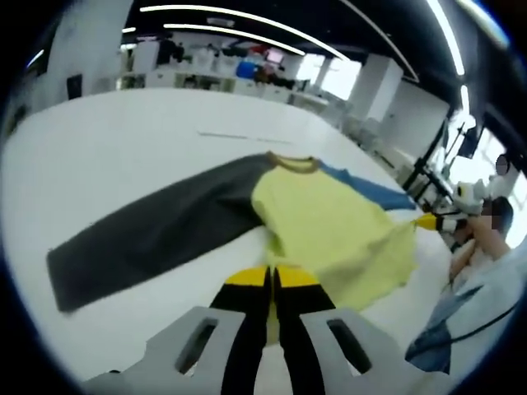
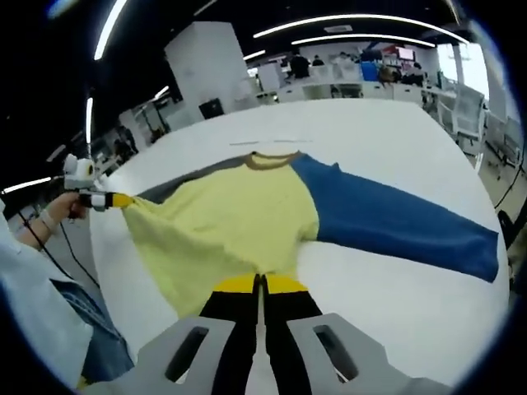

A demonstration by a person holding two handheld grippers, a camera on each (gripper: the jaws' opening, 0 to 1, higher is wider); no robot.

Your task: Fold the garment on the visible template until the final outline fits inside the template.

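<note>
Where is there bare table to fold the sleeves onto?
Bare white table lies beyond the tan collar, and on the near side of the blue sleeve. Also beyond the dark grey sleeve. The yellow shirt body is crowded: both grippers, left and right, grip its hem.

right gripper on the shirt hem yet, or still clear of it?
Touching. In the right gripper view the right gripper has its fingers closed on the yellow shirt hem; the left gripper view shows it pulling that hem corner taut.
</note>
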